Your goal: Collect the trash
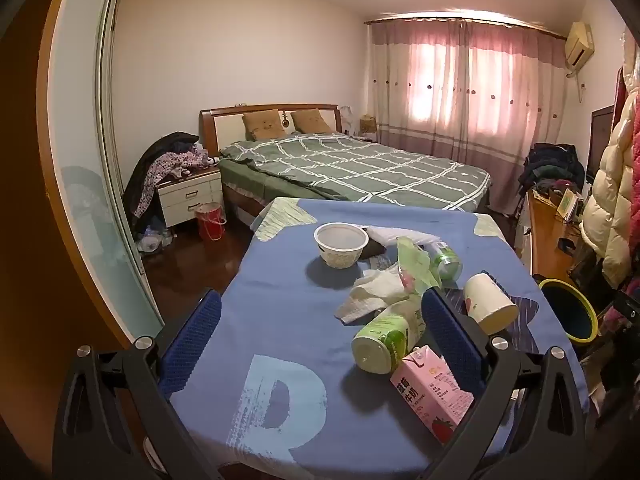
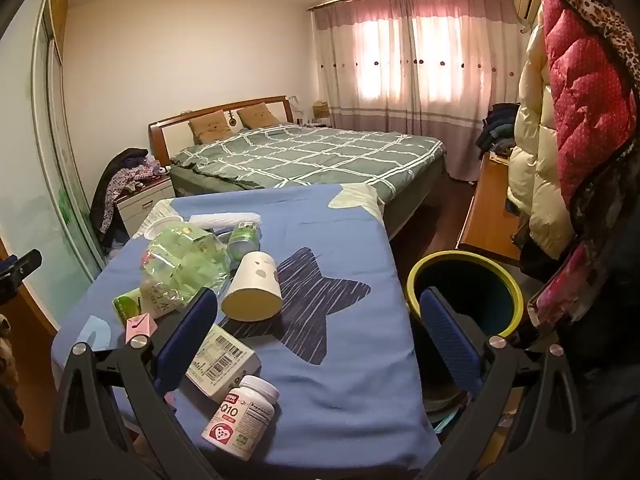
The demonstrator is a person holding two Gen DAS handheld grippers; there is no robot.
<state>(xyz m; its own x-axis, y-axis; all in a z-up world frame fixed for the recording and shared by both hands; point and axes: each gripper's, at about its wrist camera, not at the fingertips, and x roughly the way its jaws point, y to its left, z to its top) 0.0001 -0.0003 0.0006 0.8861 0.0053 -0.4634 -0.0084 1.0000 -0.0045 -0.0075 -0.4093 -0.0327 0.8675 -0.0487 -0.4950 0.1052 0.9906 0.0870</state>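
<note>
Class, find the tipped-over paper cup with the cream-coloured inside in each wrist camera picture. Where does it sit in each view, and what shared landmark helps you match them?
Left wrist view: the paper cup lies right of centre, on the blue cloth, mouth towards the camera.
Right wrist view: the paper cup lies left of centre, overlapping the dark star print.
Shared landmark: the yellow-rimmed bin beside the table.
</note>
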